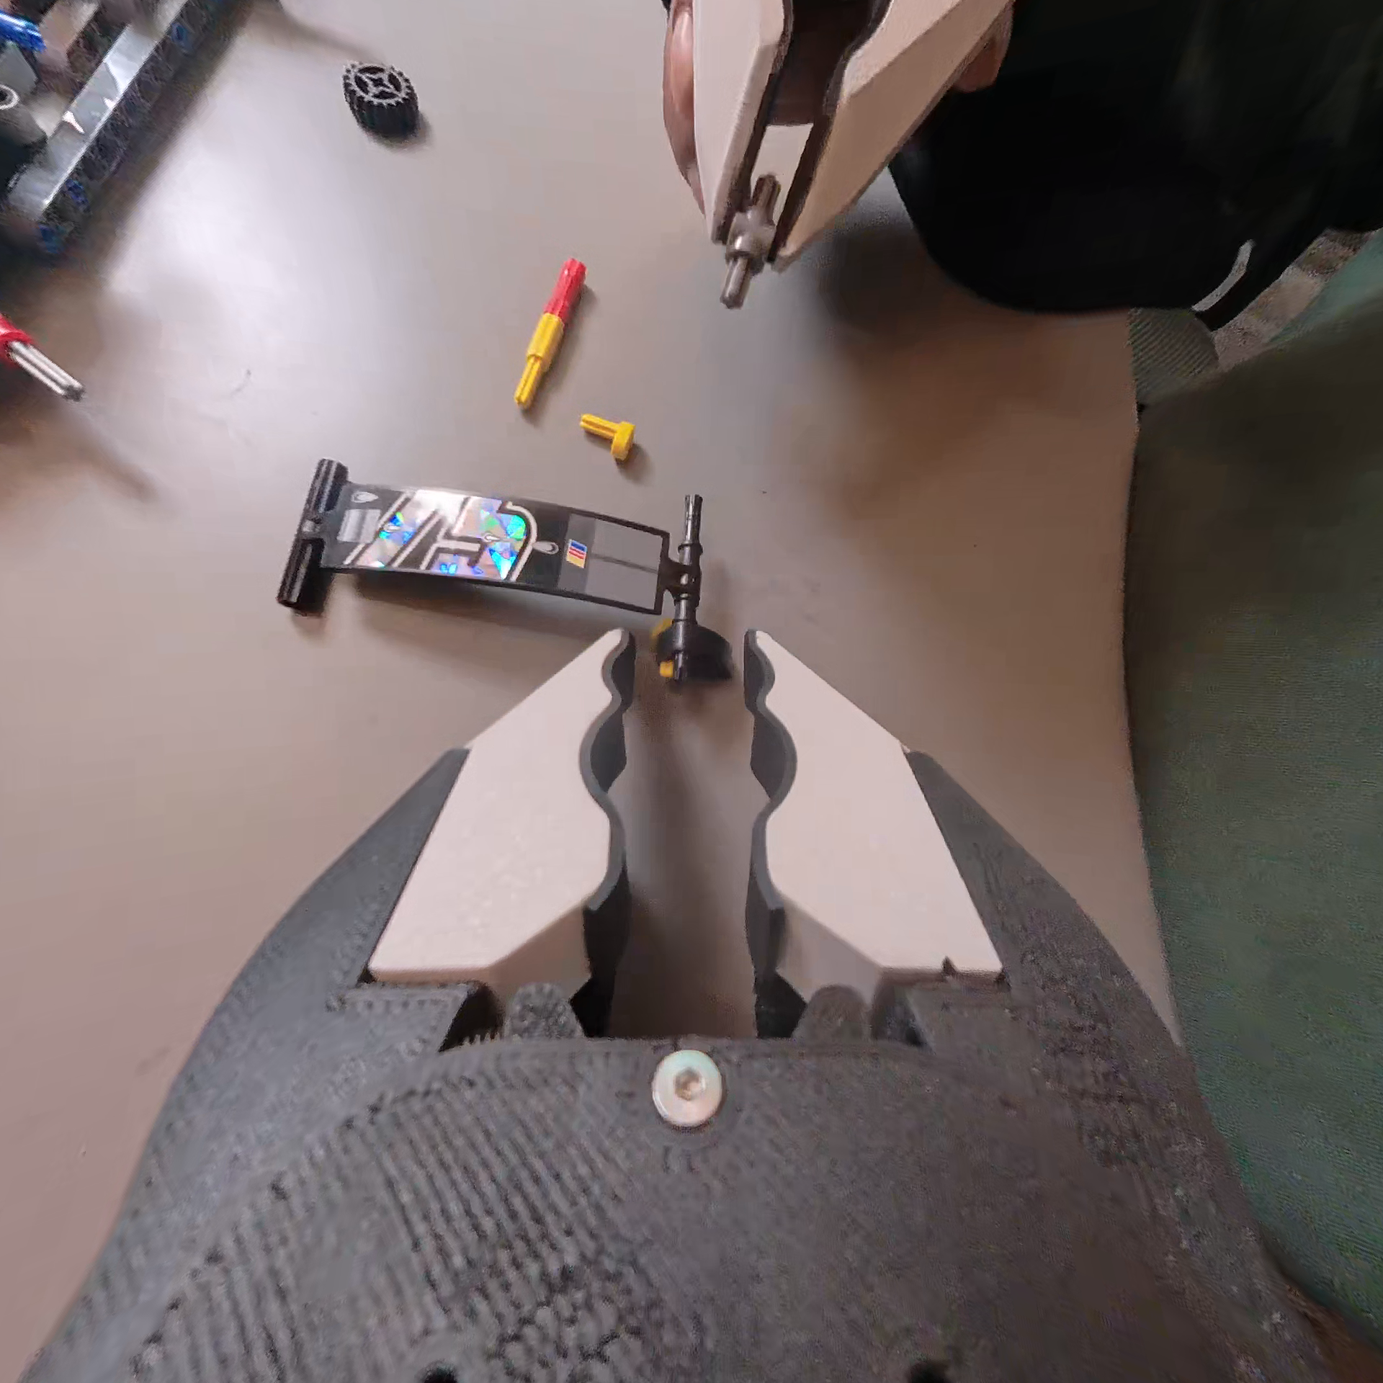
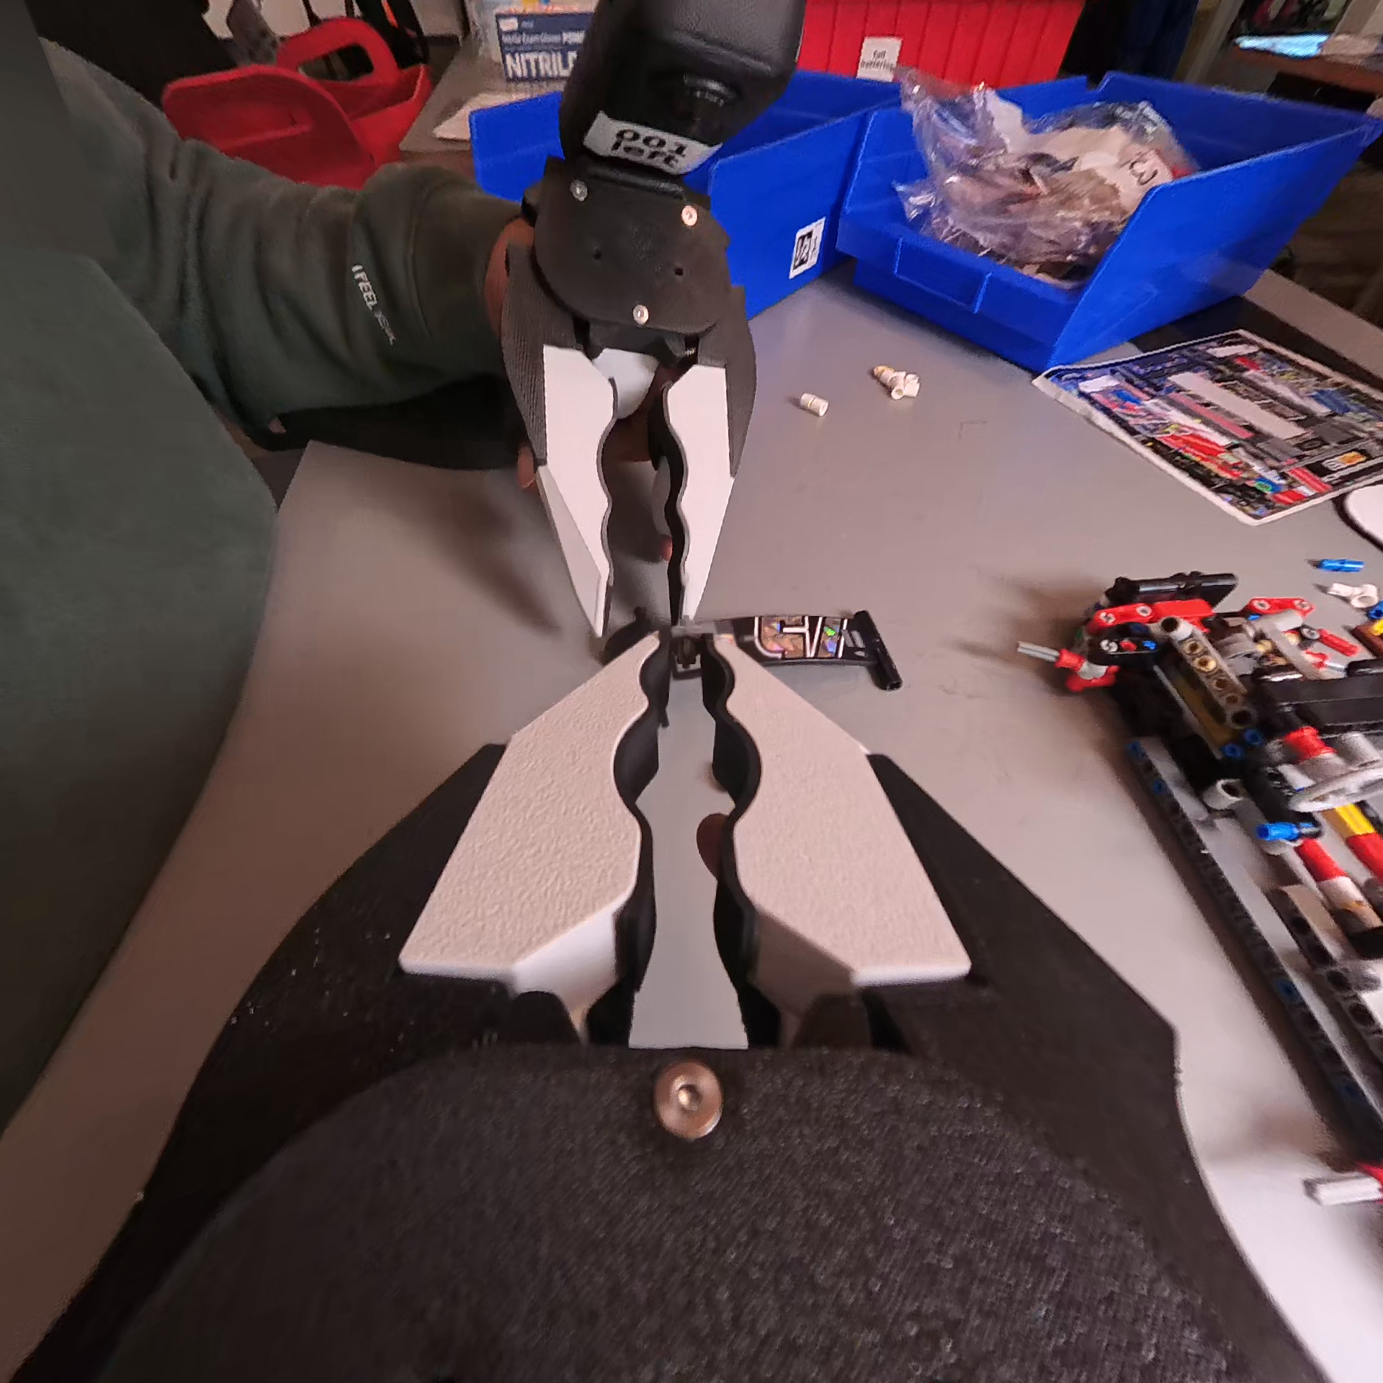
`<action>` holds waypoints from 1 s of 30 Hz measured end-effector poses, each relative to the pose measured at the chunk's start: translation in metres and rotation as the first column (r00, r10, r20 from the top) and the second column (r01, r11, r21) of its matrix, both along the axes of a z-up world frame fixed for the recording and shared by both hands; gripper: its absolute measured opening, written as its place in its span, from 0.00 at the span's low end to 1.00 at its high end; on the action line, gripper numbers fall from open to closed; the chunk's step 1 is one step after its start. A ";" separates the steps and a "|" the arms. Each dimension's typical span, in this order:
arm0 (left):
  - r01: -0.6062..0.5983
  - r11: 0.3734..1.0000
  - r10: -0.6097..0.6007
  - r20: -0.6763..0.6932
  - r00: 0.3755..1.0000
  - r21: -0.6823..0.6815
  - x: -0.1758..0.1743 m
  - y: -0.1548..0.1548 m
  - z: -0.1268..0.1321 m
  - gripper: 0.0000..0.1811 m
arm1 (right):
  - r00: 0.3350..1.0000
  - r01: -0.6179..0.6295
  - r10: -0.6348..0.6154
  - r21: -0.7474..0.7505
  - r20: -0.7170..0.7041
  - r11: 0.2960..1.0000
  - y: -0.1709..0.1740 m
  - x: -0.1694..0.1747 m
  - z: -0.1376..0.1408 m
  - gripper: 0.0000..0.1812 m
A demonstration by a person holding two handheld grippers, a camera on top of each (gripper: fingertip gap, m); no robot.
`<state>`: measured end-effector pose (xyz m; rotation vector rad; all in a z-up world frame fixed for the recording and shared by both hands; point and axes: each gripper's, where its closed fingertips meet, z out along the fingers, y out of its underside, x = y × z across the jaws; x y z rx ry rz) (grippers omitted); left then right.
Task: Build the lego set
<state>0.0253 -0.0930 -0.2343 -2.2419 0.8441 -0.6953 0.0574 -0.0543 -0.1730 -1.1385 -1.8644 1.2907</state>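
Note:
A black wing panel [image 1: 479, 546] with a shiny sticker lies flat on the grey table [image 1: 224, 748]. A black axle assembly [image 1: 692, 599] with a yellow bit sits at its near end. My left gripper [image 1: 688, 647] is open, with that black end piece between its fingertips, just above the table. My right gripper [image 1: 748, 239] is shut on a small grey axle pin [image 1: 737, 277], held in the air beyond the panel. In the right wrist view my right gripper [image 2: 685, 647] grips the grey pin [image 2: 685, 634] right in front of the left gripper [image 2: 643, 617] and the panel [image 2: 801, 636].
A red-and-yellow axle [image 1: 550, 333], a small yellow pin [image 1: 610, 434] and a black gear [image 1: 378, 97] lie beyond the panel. The partly built model [image 2: 1235, 711], the instruction booklet [image 2: 1227, 426] and the blue bins [image 2: 1122, 247] are to the right. The table edge and a green seat [image 1: 1272, 748] are close. There is about 9 cm between the tips of the two grippers. My right gripper's tips are some 15 cm from the black gear [image 1: 378, 97].

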 end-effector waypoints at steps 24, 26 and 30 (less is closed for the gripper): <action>0.056 0.985 0.070 0.674 0.735 -0.164 0.032 0.010 0.063 0.10 | 0.986 -0.096 0.108 -0.103 0.125 0.990 -0.028 0.007 0.004 0.02; 0.064 0.985 0.062 0.677 0.734 -0.159 0.034 0.009 0.064 0.10 | 0.982 -0.094 0.111 -0.111 0.156 0.989 -0.025 0.006 0.004 0.02; 0.073 0.985 0.054 0.684 0.728 -0.156 0.034 0.007 0.066 0.10 | 0.974 -0.102 0.119 -0.092 0.195 0.990 -0.025 0.005 -0.001 0.02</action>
